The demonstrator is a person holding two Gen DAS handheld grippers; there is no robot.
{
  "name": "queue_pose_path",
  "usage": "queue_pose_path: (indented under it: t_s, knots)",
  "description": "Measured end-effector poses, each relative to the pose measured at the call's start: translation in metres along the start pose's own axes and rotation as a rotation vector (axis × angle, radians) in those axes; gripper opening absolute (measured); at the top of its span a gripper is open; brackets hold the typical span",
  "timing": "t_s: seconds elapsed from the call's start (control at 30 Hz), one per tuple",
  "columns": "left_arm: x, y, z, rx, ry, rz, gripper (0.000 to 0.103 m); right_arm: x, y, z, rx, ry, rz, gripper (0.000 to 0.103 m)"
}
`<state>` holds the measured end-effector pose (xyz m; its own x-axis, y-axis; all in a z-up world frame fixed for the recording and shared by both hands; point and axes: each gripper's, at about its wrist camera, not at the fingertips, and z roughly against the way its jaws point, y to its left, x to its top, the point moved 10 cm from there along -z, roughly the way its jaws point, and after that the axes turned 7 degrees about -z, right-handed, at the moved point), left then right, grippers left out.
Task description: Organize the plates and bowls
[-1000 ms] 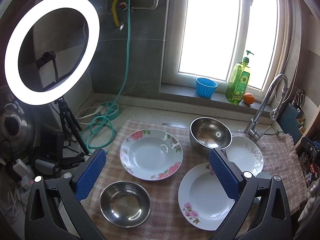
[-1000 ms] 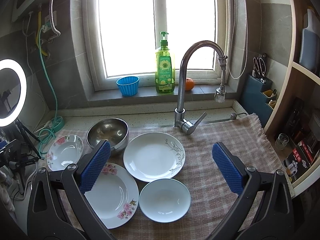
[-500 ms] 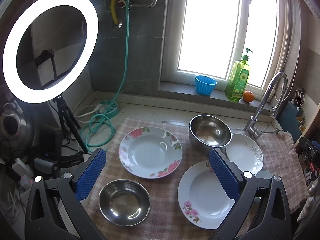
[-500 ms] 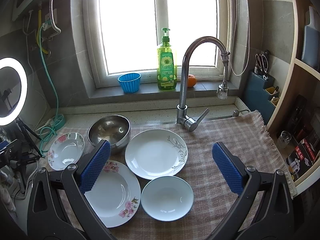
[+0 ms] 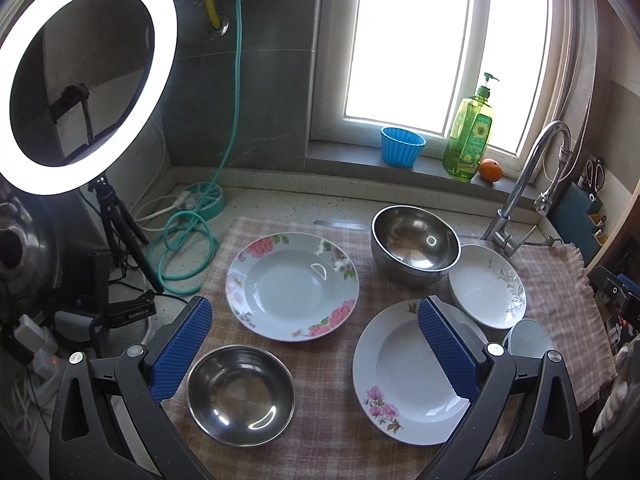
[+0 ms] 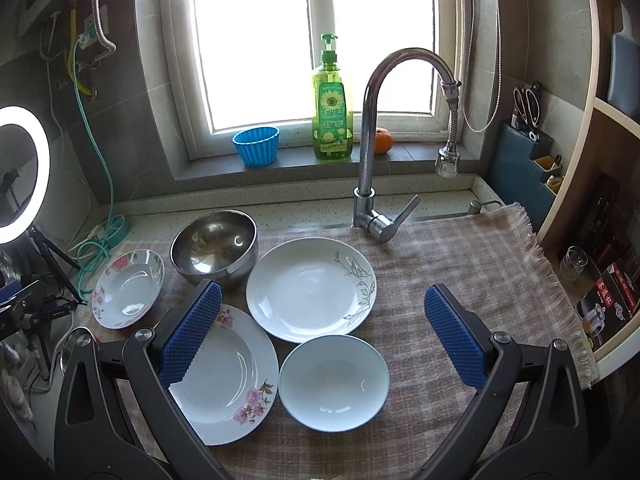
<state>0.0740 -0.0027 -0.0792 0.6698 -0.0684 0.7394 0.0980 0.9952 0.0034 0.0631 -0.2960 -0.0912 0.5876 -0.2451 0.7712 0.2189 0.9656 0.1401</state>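
Note:
On a checked cloth [image 5: 320, 432] lie a pink-flowered deep plate [image 5: 292, 286], a second floral plate [image 5: 404, 376], a white plate with a grey leaf pattern [image 5: 486, 286], a large steel bowl [image 5: 414, 244], a small steel bowl [image 5: 240, 394] and a white bowl [image 5: 528, 338]. My left gripper [image 5: 314, 346] is open and empty above the dishes. In the right wrist view the leaf plate [image 6: 310, 288], white bowl [image 6: 334, 382], floral plate [image 6: 228, 372], steel bowl [image 6: 214, 246] and pink plate [image 6: 128, 288] show. My right gripper [image 6: 322, 344] is open and empty above them.
A tap [image 6: 370, 184] stands behind the plates. A soap bottle [image 6: 332, 112], a blue cup [image 6: 256, 146] and an orange [image 6: 384, 140] sit on the sill. A ring light [image 5: 76, 76] on a tripod, a green hose [image 5: 184, 244] and cables are at the left. Shelves [image 6: 600, 260] are at the right.
Both views have shifted slightly: the dishes sit a little lower and nearer in the frames. Both grippers stay open and empty. No dish has moved.

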Motion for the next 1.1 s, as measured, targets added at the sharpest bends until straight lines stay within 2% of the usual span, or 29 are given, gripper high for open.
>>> queue_pose_path:
  t_s: [0.13, 0.37, 0.53, 0.63, 0.77, 0.9, 0.97, 1.1]
  knots:
    - [-0.008, -0.003, -0.008, -0.028, 0.033, -0.001, 0.102, -0.012, 0.0, -0.006, 0.037, 0.039, 0.003, 0.103]
    - [-0.023, -0.012, -0.021, -0.091, 0.097, 0.002, 0.101, -0.023, 0.001, -0.002, 0.103, 0.029, 0.002, 0.103]
    - [-0.034, -0.023, -0.033, -0.142, 0.152, -0.016, 0.089, -0.031, 0.005, 0.006, 0.192, 0.0, -0.01, 0.103]
    - [-0.039, -0.029, -0.042, -0.176, 0.183, -0.032, 0.082, -0.045, 0.008, 0.002, 0.212, 0.065, -0.022, 0.102]
    - [-0.045, -0.039, -0.055, -0.236, 0.237, -0.058, 0.073, -0.075, 0.008, -0.007, 0.228, 0.195, -0.052, 0.086]
    - [-0.056, -0.048, -0.071, -0.33, 0.328, -0.048, 0.059, -0.106, 0.012, -0.016, 0.272, 0.298, -0.09, 0.081]
    - [-0.06, -0.052, -0.078, -0.362, 0.366, -0.052, 0.053, -0.118, 0.013, -0.021, 0.295, 0.348, -0.121, 0.072]
    - [-0.059, -0.06, -0.09, -0.398, 0.406, -0.094, 0.036, -0.137, 0.012, -0.03, 0.295, 0.413, -0.17, 0.063]
